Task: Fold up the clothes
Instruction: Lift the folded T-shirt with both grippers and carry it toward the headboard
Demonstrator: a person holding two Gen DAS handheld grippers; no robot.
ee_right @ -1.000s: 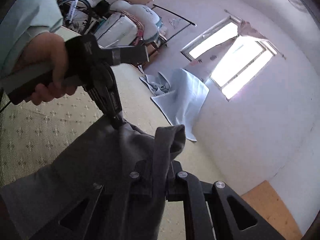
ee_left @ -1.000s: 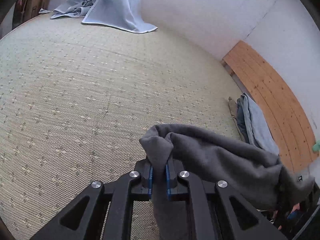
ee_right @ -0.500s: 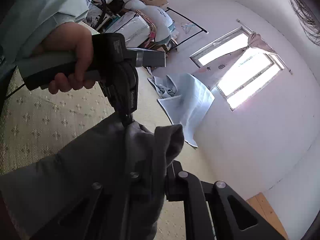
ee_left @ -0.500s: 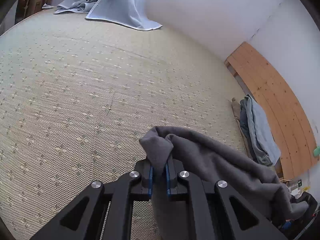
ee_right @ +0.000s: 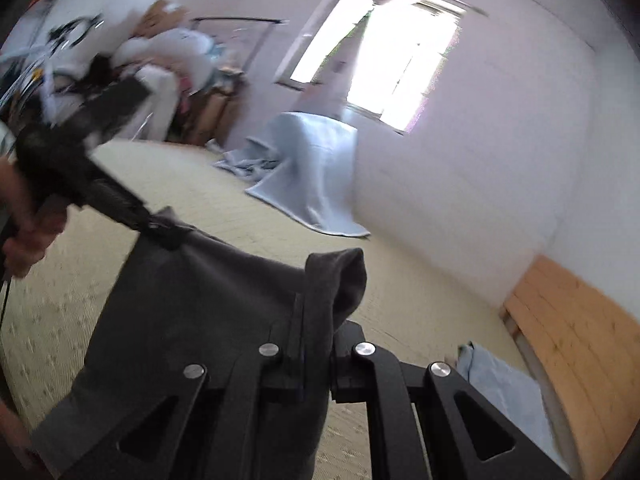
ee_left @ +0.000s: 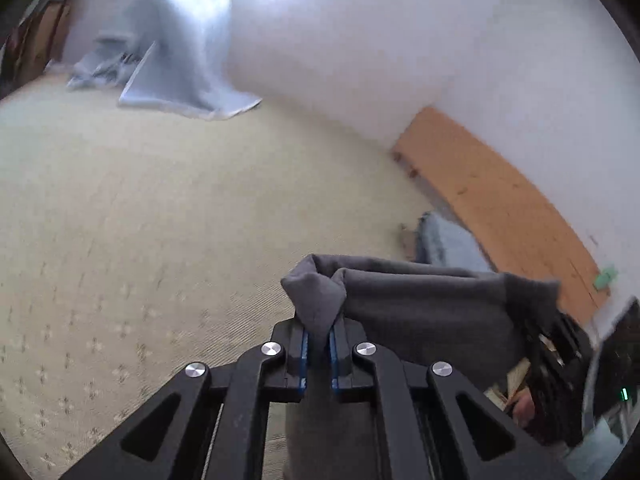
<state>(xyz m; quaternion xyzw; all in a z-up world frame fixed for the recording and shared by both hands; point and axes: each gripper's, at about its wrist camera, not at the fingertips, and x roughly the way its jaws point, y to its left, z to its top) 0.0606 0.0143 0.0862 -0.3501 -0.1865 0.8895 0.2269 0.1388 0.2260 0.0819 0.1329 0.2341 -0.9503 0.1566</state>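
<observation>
A dark grey garment (ee_left: 420, 312) hangs in the air between both grippers, above the woven mat. My left gripper (ee_left: 318, 344) is shut on a bunched corner of it, the cloth poking up between the blue pads. From there the fabric stretches off to the right. In the right wrist view my right gripper (ee_right: 316, 344) is shut on another corner of the grey garment (ee_right: 192, 312), which drapes down to the left. The left gripper (ee_right: 160, 236) shows there too, held by a hand (ee_right: 24, 240) and pinching the far corner.
A pale woven mat (ee_left: 140, 220) covers the floor. A light blue blanket (ee_left: 180, 60) lies under the window by the far wall. A wooden board (ee_left: 500, 200) runs along the right wall, with folded blue clothes (ee_left: 448, 244) beside it. Clutter and a bicycle (ee_right: 60, 52) stand at the back left.
Both grippers have risen with the grey garment, which now hangs more taut between them. The right wrist view has rolled, so the window and floor sit more level. Both now frames are motion-blurred.
</observation>
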